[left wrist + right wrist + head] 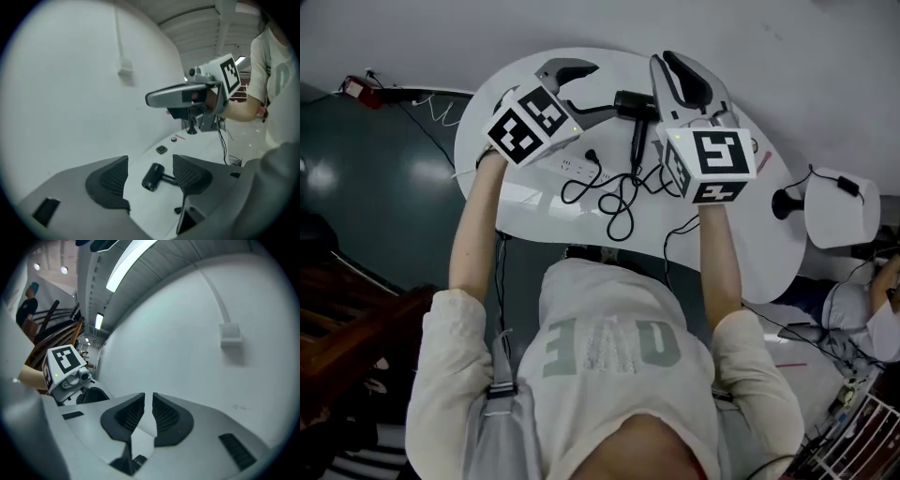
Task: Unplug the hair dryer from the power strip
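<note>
Two risks show in the head view. The hair dryer (636, 108) lies on the white oval table (741, 253), and both claws hang above it. The plug (592, 156) sits on the power strip (579, 170) just left of the dryer's handle and looks seated, though I cannot be sure. The cord (619, 195) loops loosely just in front of the handle. If the plug is tugged while the strip is free, the strip would likely lift. A snagged loop could also drag the dryer along.

From the left gripper view, the left gripper (150, 159) is spread wide and empty. The dryer appears far beyond its gap, untouched. A careless descent could land on the dryer rather than the strip.

From the right gripper view, the right gripper (147, 401) has its pads drawn almost together, with a thin slit between them and nothing in it. Brought down like that, it would nudge the plug rather than take it.

The table is smooth and mostly bare. A plain white wall (187, 333) rises behind the dryer. Dark floor (384, 187) lies to its left.
</note>
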